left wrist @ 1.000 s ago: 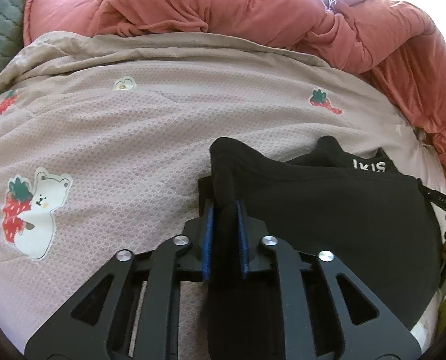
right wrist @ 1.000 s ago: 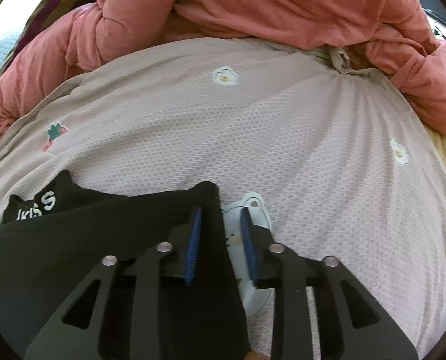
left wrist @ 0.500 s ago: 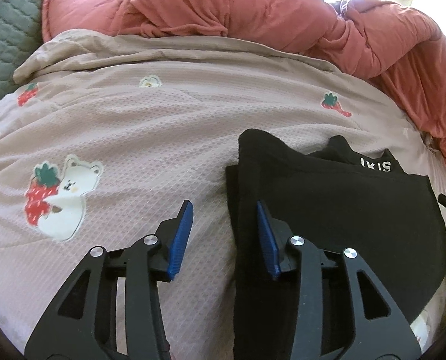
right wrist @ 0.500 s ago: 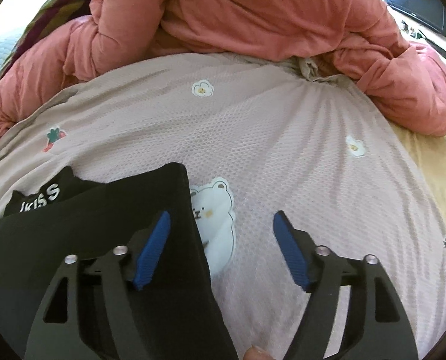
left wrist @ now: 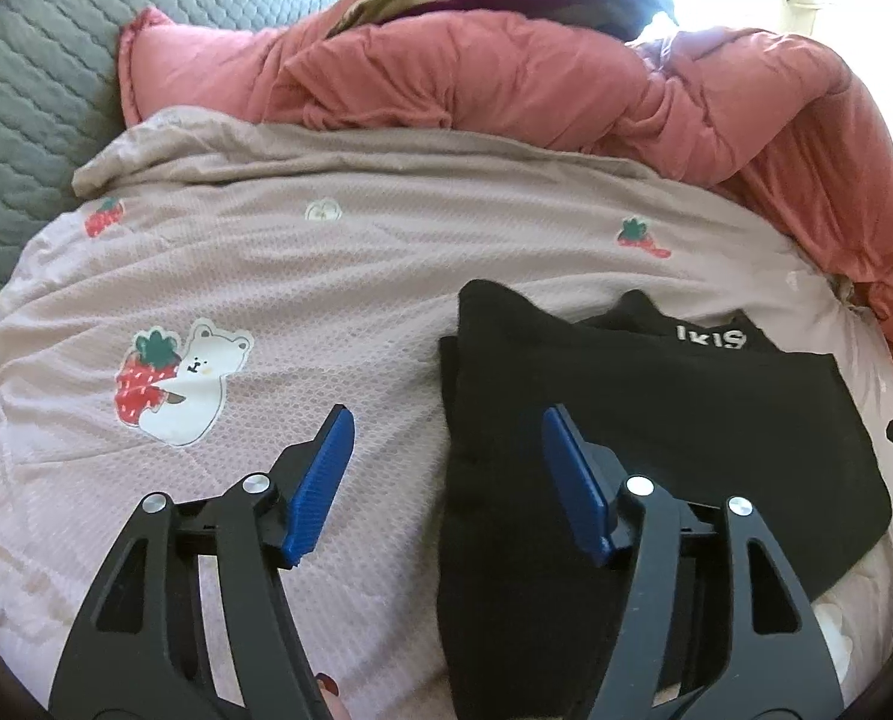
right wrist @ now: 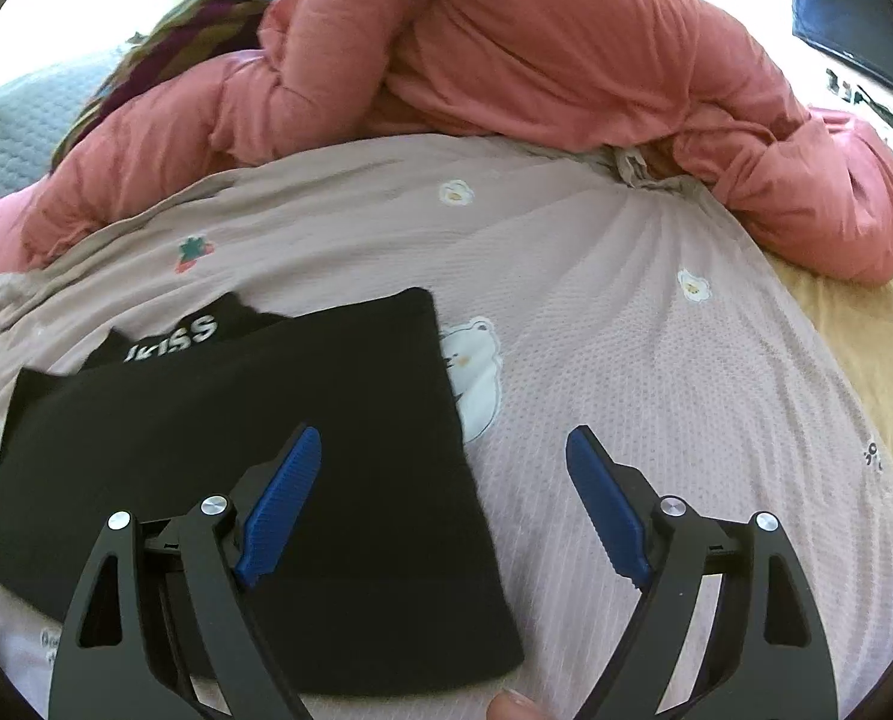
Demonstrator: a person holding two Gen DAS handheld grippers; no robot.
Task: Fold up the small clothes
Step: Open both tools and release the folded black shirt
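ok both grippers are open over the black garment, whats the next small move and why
Probably bring the left gripper down to pinch the black garment's left edge for another fold. Both it and the right gripper are open and hold nothing, and the garment lies folded once on the pink blanket, still fairly wide.

— Left gripper (left wrist: 446, 468)?
— Spread wide, blue pads (left wrist: 320, 480) well apart, nothing between them; pointing forward and down.
— And the right gripper (right wrist: 443, 495)?
— Likewise wide apart, empty, blue pads (right wrist: 278, 507) angled outward. Fingertip (right wrist: 512, 705) just visible at the bottom edge of the right wrist view.
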